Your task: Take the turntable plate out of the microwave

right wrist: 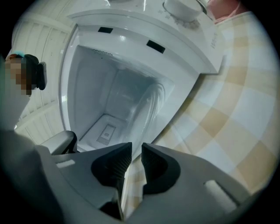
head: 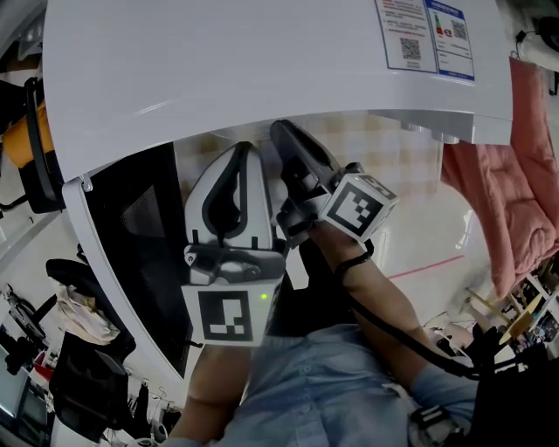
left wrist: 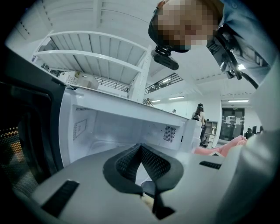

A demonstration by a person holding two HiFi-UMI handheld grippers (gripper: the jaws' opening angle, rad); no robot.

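The white microwave point(head: 262, 61) stands with its black door point(head: 131, 236) swung open to the left. Both grippers reach into its mouth. The right gripper view is rolled, so the glass turntable plate point(right wrist: 151, 105) appears on edge against the cavity floor. Its rim runs down between the dark pads of my right gripper point(right wrist: 136, 146), which is shut on the rim. In the head view the right gripper point(head: 284, 135) goes in under the microwave's top edge. My left gripper point(head: 240, 157) sits beside it at the opening. The left gripper point(left wrist: 140, 148) is shut with nothing in it and faces the white cavity point(left wrist: 118, 127).
The microwave sits on a cream checked tablecloth point(right wrist: 236, 100). Its control knob point(right wrist: 181, 8) and latch slots point(right wrist: 155, 46) lie beside the opening. A pink cloth point(head: 498, 192) hangs at the right. A person point(left wrist: 200, 114) stands far off in the room.
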